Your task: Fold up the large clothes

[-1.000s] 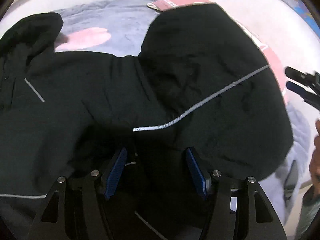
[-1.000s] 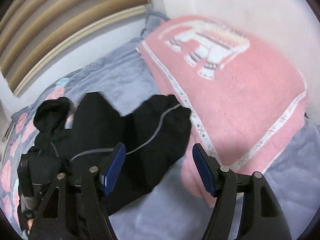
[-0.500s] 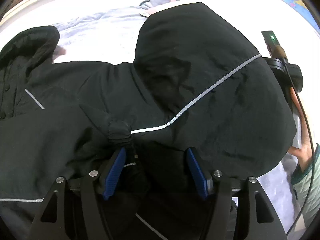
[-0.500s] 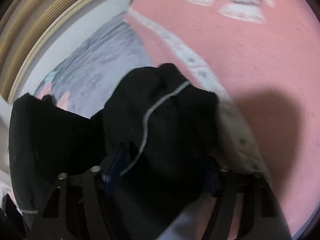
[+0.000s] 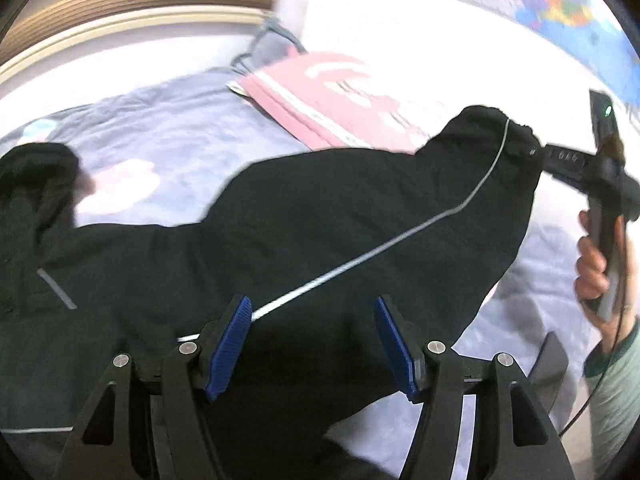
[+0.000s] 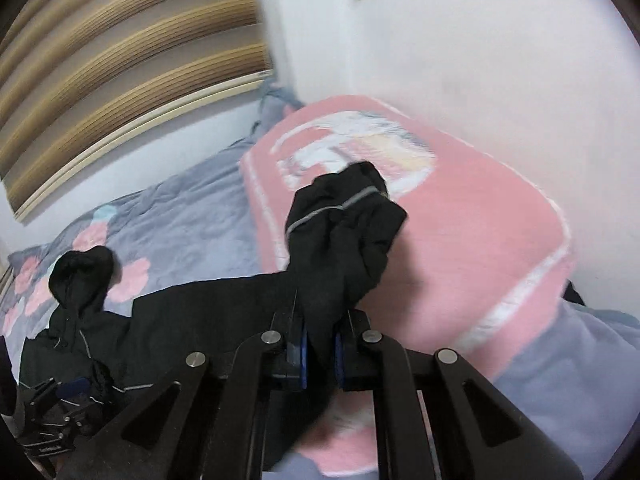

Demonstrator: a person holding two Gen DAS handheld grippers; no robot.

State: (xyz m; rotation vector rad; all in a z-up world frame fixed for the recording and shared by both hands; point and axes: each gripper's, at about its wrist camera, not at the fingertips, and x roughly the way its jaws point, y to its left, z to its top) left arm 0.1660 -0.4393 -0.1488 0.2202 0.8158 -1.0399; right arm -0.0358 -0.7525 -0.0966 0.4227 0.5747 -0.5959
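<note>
Over on the far left the black jacket (image 5: 280, 240) bunches up into a dark rounded lump, a hood or a cuff, I can't tell which, lying on the grey-blue bedspread (image 5: 168, 128) with its pink flower prints. A short silver stripe marks the cloth there, and the body of the garment spreads flat and wide across the bed. Here's the left gripper (image 5: 312, 340), jaws spread, blue pads well apart, poised over the dark fabric with nothing pinched between them. From just by its left pad a long thin silver piping line runs up and rightward along the sleeve (image 6: 344, 232), and that sleeve is lifted off the bed, pulled out in a taut dark band over the pink blanket (image 6: 480, 240) with the white picture on it. At the end of it, the right gripper (image 6: 320, 344) has its jaws pressed together on the sleeve's end, black cloth bulging out beyond the pads. A hand (image 5: 596, 264) holds that gripper's handle at the far right.
</note>
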